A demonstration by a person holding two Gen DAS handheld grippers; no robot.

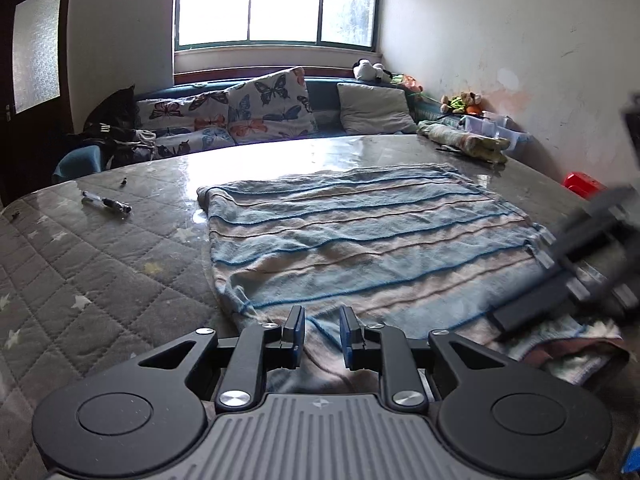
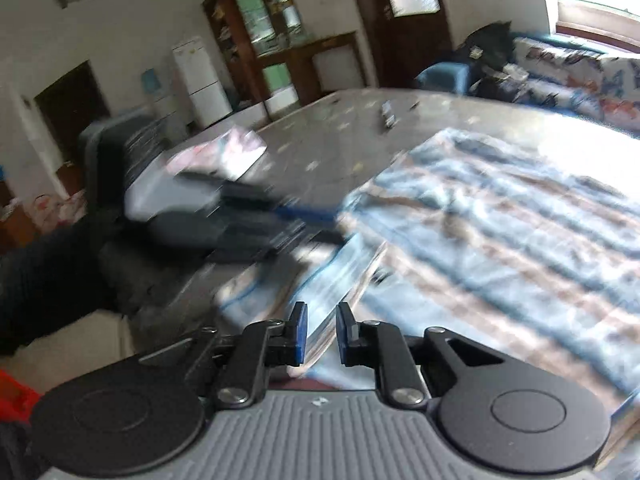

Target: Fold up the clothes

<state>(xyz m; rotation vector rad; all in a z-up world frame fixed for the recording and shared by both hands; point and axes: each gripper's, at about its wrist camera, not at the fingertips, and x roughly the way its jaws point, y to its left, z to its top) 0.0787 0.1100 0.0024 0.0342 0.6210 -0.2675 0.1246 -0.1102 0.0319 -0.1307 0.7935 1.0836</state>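
Note:
A blue and beige striped towel lies spread flat on the grey quilted table. My left gripper is at the towel's near edge, its jaws narrowly apart and shut on a ridge of the cloth. In the right wrist view, which is blurred, the towel fills the right side. A raised flap of it runs into my right gripper and fills the small gap between the pads. The right gripper shows blurred at the towel's right edge. The left gripper shows at the towel's corner.
A pen lies on the table at the left. A rolled cloth and plastic boxes sit at the far right corner. A sofa with butterfly cushions runs behind the table. A red stool stands at the right. A dark sleeve is at the left.

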